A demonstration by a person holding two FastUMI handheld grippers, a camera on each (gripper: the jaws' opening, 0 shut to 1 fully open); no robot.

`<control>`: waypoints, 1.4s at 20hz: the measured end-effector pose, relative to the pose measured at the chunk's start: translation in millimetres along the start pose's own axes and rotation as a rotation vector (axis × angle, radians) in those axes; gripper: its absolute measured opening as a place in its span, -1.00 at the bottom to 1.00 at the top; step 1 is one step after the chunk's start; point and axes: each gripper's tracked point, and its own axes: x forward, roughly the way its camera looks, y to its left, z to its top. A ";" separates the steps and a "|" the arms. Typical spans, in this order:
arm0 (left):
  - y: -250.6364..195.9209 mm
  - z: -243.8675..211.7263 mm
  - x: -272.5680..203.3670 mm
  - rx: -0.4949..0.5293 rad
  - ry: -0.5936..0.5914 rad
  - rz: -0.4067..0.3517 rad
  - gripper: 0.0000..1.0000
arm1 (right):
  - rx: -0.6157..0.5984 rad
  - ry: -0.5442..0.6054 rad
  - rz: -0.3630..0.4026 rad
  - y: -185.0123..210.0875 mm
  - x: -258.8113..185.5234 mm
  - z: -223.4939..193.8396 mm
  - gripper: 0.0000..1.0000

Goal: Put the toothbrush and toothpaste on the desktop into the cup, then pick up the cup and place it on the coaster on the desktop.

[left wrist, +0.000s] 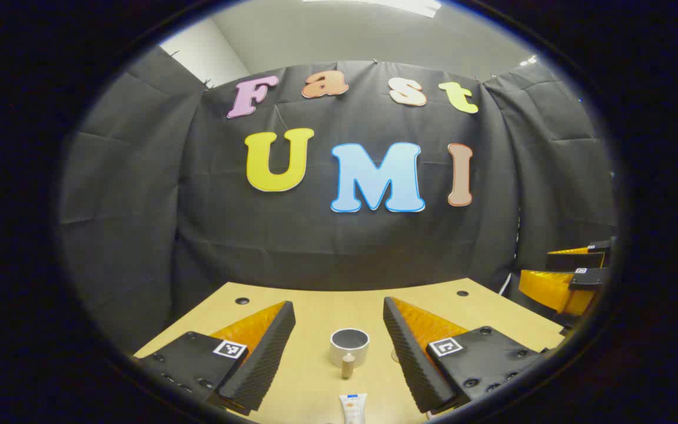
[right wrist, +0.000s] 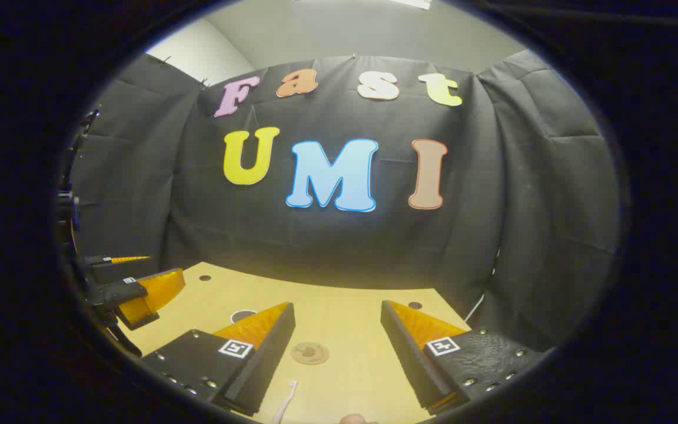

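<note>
On the tabletop (left wrist: 315,306) the cup (left wrist: 349,346) stands beyond the toothpaste (left wrist: 353,408); the toothbrush (right wrist: 286,400) lies near the coaster (right wrist: 310,353). Both tools, left tool (left wrist: 339,359) and right tool (right wrist: 336,359), are spread and empty. A careless reach could tip the cup.

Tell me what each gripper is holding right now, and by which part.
Nothing. Both the left gripper and the right gripper have open jaws with nothing between them.

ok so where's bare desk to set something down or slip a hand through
Bare wood runs along the back of the desk behind the cup, and, in the right gripper view, around and behind the coaster. The near middle is crowded: a small wooden piece sits just in front of the cup, then the toothpaste, with the toothbrush at the near edge.
</note>
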 end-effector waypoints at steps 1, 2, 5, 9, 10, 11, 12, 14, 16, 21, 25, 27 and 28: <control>-0.4 -2.4 1.6 -0.001 0.004 -0.005 0.90 | 0.002 0.006 0.014 5.6 0.7 -1.2 0.82; 0.4 -4.5 3.9 -0.002 0.008 -0.009 0.89 | 0.003 0.019 0.025 10.3 2.9 -5.1 0.82; -0.8 -13.6 7.5 -0.012 0.038 -0.017 0.90 | 0.013 0.052 0.038 14.7 5.2 -14.6 0.82; -2.8 -15.9 10.5 -0.011 0.050 -0.021 0.92 | 0.039 0.080 0.028 13.0 7.8 -21.3 0.82; -3.6 -16.6 10.6 -0.009 0.051 -0.025 0.89 | 0.048 0.089 0.032 13.4 7.9 -22.7 0.82; -4.0 -16.5 10.6 -0.007 0.052 -0.026 0.92 | 0.059 0.103 0.030 13.0 7.5 -25.4 0.82; -5.3 -18.6 12.0 -0.002 0.057 -0.027 0.89 | 0.069 0.125 0.029 12.8 7.8 -30.0 0.82; -7.7 -23.5 13.5 0.002 0.069 -0.034 0.92 | 0.088 0.159 0.030 12.7 10.2 -39.2 0.82; -10.8 -34.0 15.0 -0.001 0.097 -0.042 0.90 | 0.106 0.199 0.023 11.4 12.4 -49.7 0.83; -18.5 -81.5 16.5 -0.004 0.233 -0.065 0.93 | 0.170 0.338 0.025 12.8 18.1 -87.8 0.82; -25.4 -135.1 13.2 -0.027 0.414 -0.078 0.90 | 0.225 0.467 0.046 18.6 18.2 -120.5 0.84; -29.9 -158.9 12.7 -0.050 0.499 -0.087 0.90 | 0.235 0.513 0.054 24.5 17.9 -132.6 0.84; -32.2 -170.6 11.6 -0.063 0.541 -0.093 0.92 | 0.235 0.536 0.059 26.5 17.9 -136.9 0.85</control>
